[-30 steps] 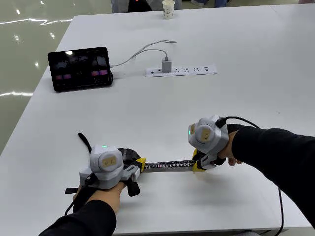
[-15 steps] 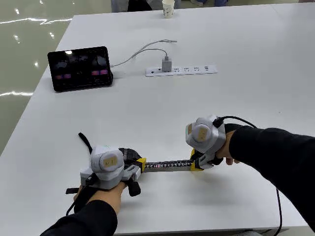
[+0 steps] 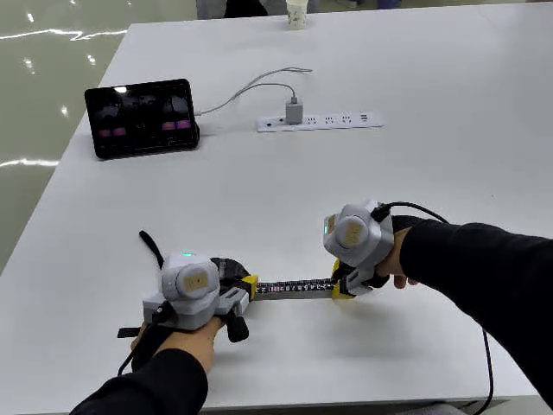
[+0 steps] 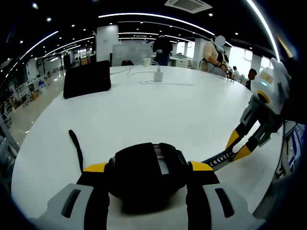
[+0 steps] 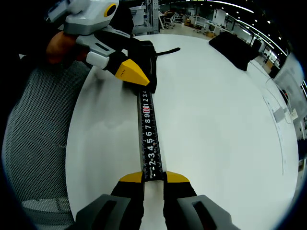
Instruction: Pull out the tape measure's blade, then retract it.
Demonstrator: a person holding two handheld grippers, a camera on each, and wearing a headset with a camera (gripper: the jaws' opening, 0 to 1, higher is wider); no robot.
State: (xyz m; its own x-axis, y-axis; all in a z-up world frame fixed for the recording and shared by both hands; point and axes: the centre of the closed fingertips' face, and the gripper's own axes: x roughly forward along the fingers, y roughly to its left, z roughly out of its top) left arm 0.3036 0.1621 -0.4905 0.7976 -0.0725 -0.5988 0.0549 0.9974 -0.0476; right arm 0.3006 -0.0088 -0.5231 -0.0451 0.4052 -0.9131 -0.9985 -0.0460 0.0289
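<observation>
The black tape measure case (image 3: 226,273) rests on the white table (image 3: 285,199) near its front edge, with its black strap (image 3: 149,249) trailing left. My left gripper (image 3: 238,298) is shut on the case (image 4: 146,172), one yellow-tipped jaw on each side. A short length of blade (image 3: 294,287) runs right from the case to my right gripper (image 3: 339,290). In the right gripper view the numbered blade (image 5: 148,134) lies flat on the table, and my right gripper (image 5: 153,178) is shut on its end. The case (image 5: 146,52) sits at the blade's far end.
A dark tablet (image 3: 141,118) stands at the back left. A white power strip (image 3: 320,122) with a plugged charger and cable lies behind the middle. A paper cup (image 3: 296,13) stands at the far edge. The table's front edge runs just below both hands.
My right gripper has moved a little left toward the case, and the exposed blade is slightly shorter. The left gripper and case have stayed put.
</observation>
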